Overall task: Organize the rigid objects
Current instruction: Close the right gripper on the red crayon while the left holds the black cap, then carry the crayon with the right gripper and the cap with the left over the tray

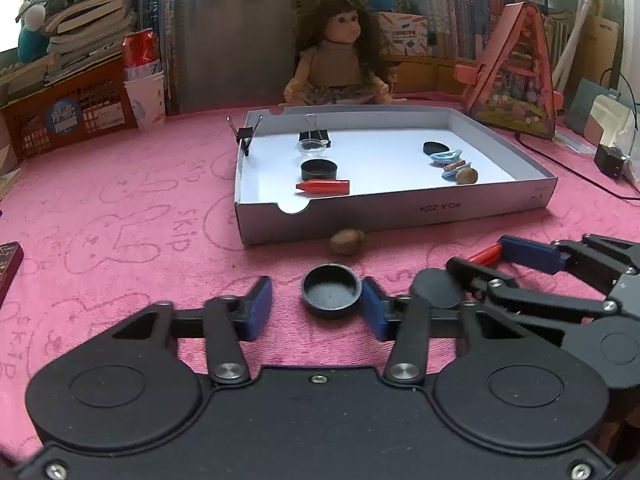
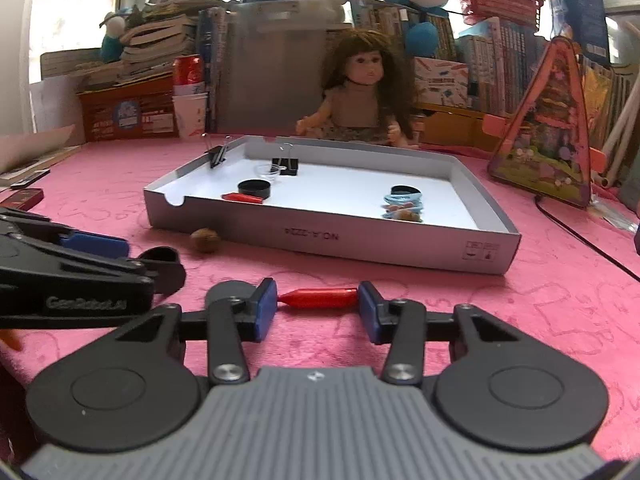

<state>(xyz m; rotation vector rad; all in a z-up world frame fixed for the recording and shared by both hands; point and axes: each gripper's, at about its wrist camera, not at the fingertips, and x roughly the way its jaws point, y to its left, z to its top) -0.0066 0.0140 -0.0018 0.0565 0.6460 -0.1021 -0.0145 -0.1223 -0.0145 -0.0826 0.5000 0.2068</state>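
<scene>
- A round black plastic cap [image 1: 331,290], open side up, is seen at lower centre of the left wrist view, lying on the pink plush cloth [image 1: 132,216].
- The left gripper [image 1: 317,304] is set around this cap at a narrow opening; the right blue pad touches the cap's rim, while a gap is left at the left pad, so no grip is shown.
- A red tapered crayon-shaped piece [image 2: 318,298] lies crosswise at centre of the right wrist view, between the blue pads of the right gripper [image 2: 317,308].
- Both pads of the right gripper appear to meet the ends of the red piece, so it is held lengthwise.
- A flat black disc [image 1: 436,289] lies on the cloth just right of the cap, partly covered by the right gripper's finger.
- A brown acorn-like nut [image 1: 347,241] rests on the cloth just in front of the tray wall.
- A shallow grey cardboard tray [image 1: 400,208] with a white floor fills the middle of both views.
- Inside it are seen a second red piece [image 1: 323,186], a black cap [image 1: 319,169], a clear small dish [image 1: 313,145], black binder clips [image 1: 316,134], and, at the right, a cluster of blue pieces [image 1: 450,160] and another nut [image 1: 466,176].
- A long-haired doll [image 1: 340,56] is seated behind the tray, before stacked books.
</scene>
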